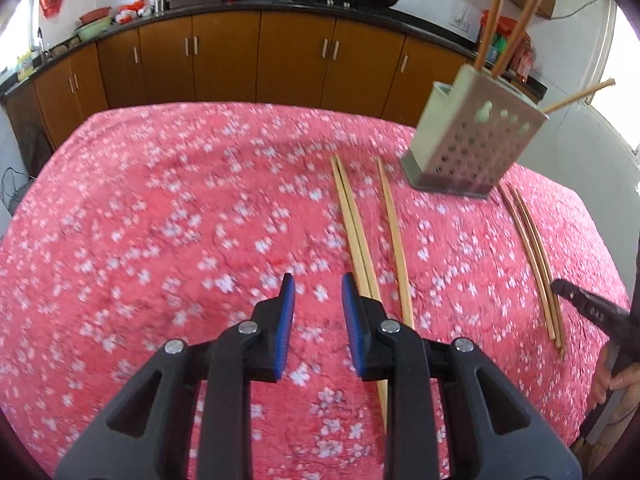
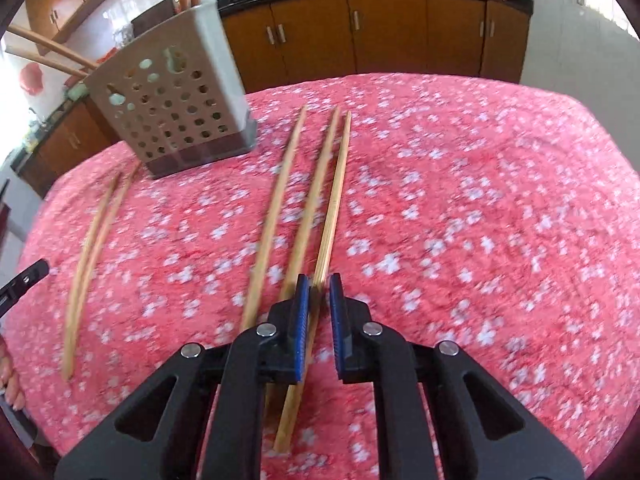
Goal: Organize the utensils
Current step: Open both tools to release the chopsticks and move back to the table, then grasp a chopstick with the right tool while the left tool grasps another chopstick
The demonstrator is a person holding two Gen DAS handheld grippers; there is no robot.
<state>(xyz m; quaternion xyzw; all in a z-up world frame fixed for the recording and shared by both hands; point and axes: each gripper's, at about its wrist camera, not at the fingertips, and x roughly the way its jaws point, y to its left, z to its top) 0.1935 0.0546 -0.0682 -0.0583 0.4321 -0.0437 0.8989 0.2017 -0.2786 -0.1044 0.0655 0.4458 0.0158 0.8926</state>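
A grey perforated utensil holder [image 1: 476,140] stands at the far right of the table with several chopsticks upright in it; it also shows in the right wrist view [image 2: 176,104]. Loose wooden chopsticks [image 1: 356,232] lie on the pink flowered cloth. My left gripper [image 1: 318,292] is open and empty, just left of a chopstick pair. My right gripper [image 2: 319,284] is open with its jaws narrowly apart, one chopstick [image 2: 332,216] lying between the pads on the cloth. Two more chopsticks [image 2: 288,208] lie to its left.
A further chopstick pair [image 2: 90,256] lies at the left of the right wrist view, seen at the right in the left wrist view [image 1: 532,256]. The right gripper's body [image 1: 592,312] shows at the edge. Brown kitchen cabinets [image 1: 256,56] stand behind the table.
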